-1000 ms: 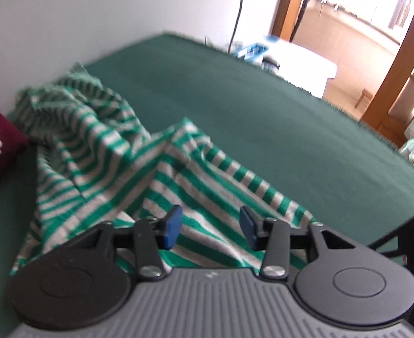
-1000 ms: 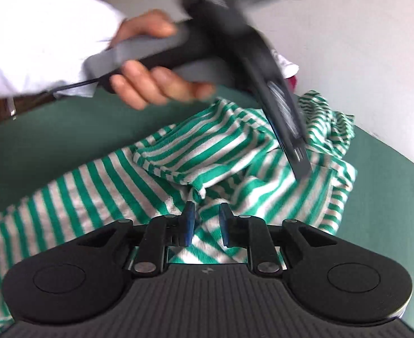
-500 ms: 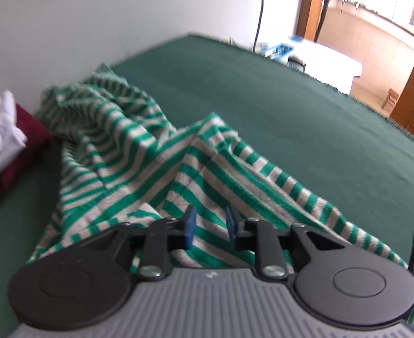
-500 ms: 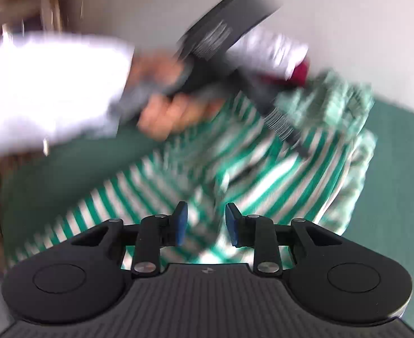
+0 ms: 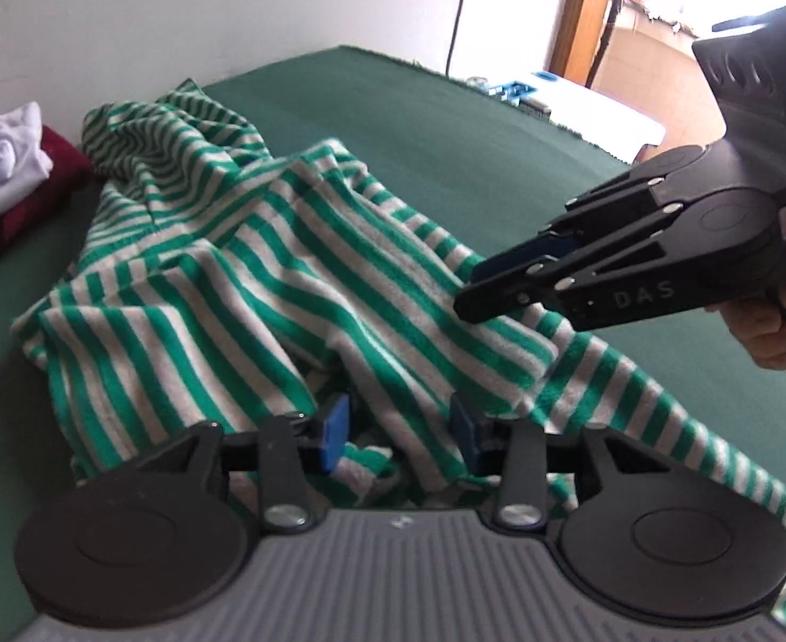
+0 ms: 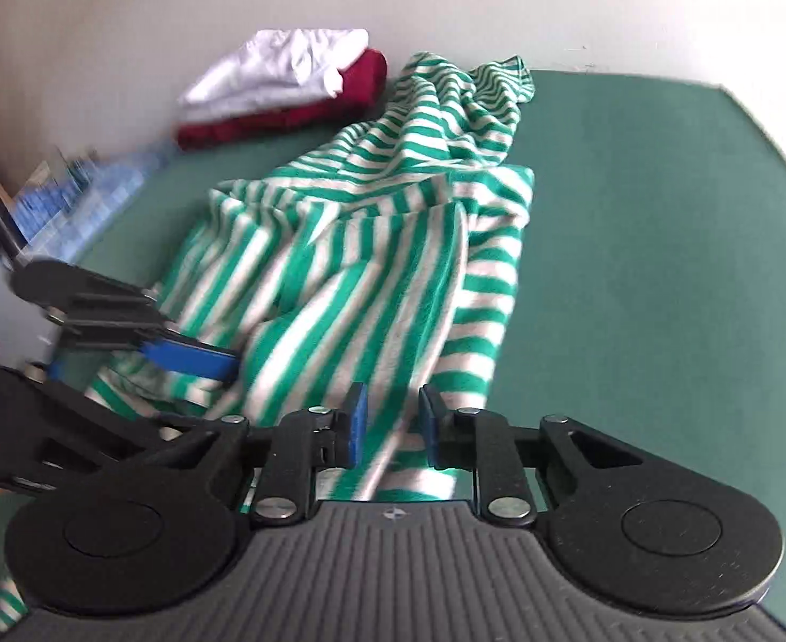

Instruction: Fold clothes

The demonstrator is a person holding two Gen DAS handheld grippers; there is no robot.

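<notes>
Left wrist view: the striped shirt (image 5: 307, 267) lies rumpled on the green cloth (image 5: 446, 123), with the folded pile (image 5: 2, 160) just beside its far end. The left gripper (image 5: 398, 428) is opening, pads apart, a fold of shirt between them unpressed. The right gripper (image 6: 390, 422) is closing over the shirt's near edge, pads still apart.

"DAS" on the right hand-held gripper (image 5: 491, 289); its red side label perhaps printed, unreadable.
</notes>
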